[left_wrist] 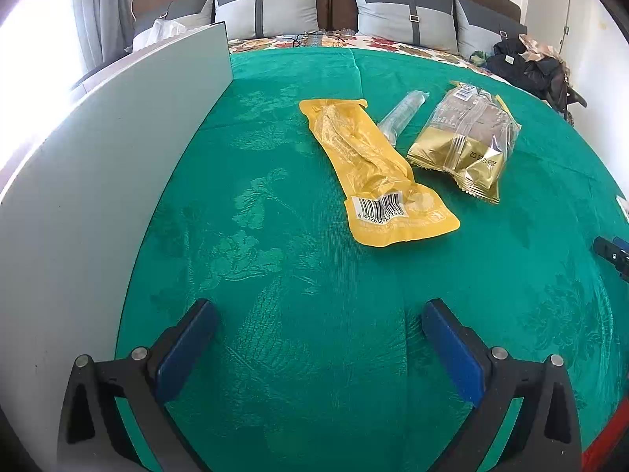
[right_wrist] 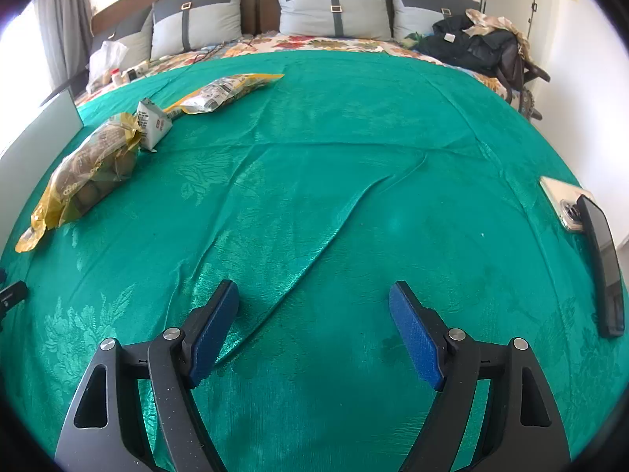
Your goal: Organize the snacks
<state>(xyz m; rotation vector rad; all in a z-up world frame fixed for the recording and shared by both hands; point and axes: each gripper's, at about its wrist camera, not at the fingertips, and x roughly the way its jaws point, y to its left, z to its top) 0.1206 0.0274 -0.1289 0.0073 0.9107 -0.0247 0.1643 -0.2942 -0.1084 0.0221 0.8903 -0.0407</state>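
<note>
Left wrist view showed you had hardly begun: your left gripper (left_wrist: 318, 338) stood wide and empty over the green cloth (left_wrist: 275, 275), with the yellow packet (left_wrist: 373, 169), gold packet (left_wrist: 464, 137) and a clear tube (left_wrist: 405, 114) lying loose ahead, beside the grey box (left_wrist: 98, 196). Your right gripper (right_wrist: 314, 322) was also spread, holding nothing, snacks well off to its left. All three looked left to put away, judging by that. The box's inside was hidden; the tube's contents were hard to make out.

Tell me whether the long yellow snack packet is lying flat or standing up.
Lying flat. The yellow packet rests lengthwise on the green cloth, barcode side up, next to the gold packet.
</note>
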